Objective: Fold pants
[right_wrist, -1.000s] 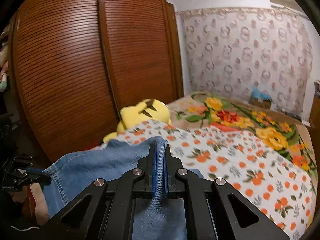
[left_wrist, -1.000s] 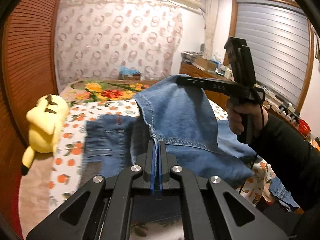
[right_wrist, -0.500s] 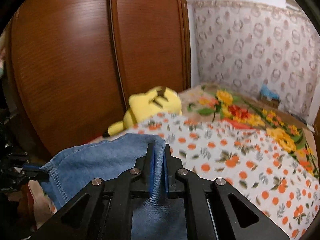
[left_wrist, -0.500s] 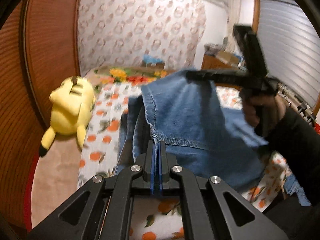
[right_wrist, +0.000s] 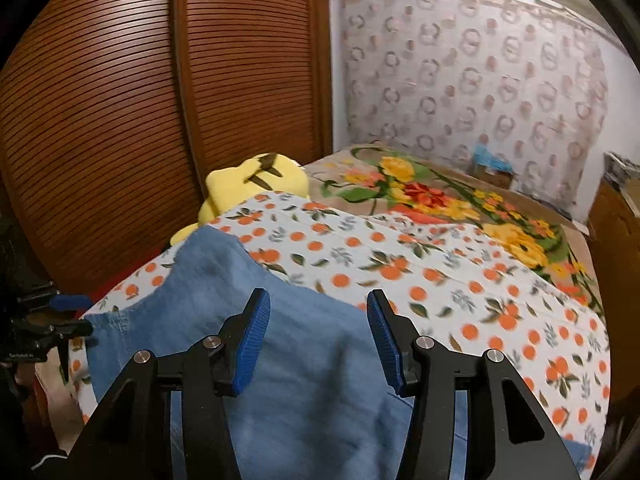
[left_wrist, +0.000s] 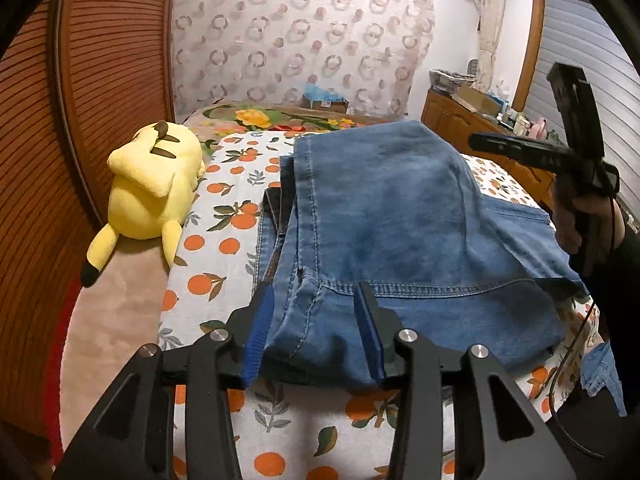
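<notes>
Two grippers, left (left_wrist: 316, 332) and right (right_wrist: 318, 340), were opening, denim between unpressed pads | jeans (left_wrist: 400, 232) lay folded on the bed (left_wrist: 224, 240) beside a yellow plush toy (left_wrist: 152, 192) | we judged them soft, weighty, unslippery; best gripped at hems.

Blue denim pants (left_wrist: 400, 216); orange-print white sheet (right_wrist: 460, 280); yellow plush (left_wrist: 152, 188).
</notes>
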`<state>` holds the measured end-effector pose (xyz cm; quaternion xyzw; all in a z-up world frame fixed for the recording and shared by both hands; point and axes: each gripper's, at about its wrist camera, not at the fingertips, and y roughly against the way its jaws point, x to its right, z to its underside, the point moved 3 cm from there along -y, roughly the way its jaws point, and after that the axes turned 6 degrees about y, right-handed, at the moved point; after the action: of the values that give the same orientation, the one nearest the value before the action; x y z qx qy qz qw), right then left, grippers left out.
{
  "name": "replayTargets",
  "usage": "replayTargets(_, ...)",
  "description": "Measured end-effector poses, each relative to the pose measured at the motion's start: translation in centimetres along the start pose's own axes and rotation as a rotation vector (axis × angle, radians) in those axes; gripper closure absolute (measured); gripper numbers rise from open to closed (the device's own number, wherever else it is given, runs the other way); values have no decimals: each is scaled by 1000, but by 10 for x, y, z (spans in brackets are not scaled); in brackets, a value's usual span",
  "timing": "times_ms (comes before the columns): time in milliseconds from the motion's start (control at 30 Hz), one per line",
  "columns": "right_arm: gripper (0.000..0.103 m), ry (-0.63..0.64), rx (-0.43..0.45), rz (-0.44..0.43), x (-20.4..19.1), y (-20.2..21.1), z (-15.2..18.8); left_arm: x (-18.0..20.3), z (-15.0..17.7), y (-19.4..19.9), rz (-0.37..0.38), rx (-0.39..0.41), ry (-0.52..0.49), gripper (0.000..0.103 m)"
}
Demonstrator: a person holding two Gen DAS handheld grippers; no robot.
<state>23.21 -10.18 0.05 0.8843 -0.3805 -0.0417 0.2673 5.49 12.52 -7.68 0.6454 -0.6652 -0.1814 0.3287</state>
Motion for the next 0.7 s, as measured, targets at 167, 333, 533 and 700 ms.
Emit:
replayTargets(167,51,-54,-14,8,4,3,7,9,-2,-5,5,2,-5,60)
replayTargets(333,51,-96,-54,0,9,-15,5,15,3,-19,-15,-34,-15,60)
replayTargets(533,51,-190,-104,-14,27,-37,4,8,11,-32,-57,-65,-16,60)
replayTargets(700,61,-267,-110,-65,40,-45,6,4,14,-36,-52,-71,-2,60)
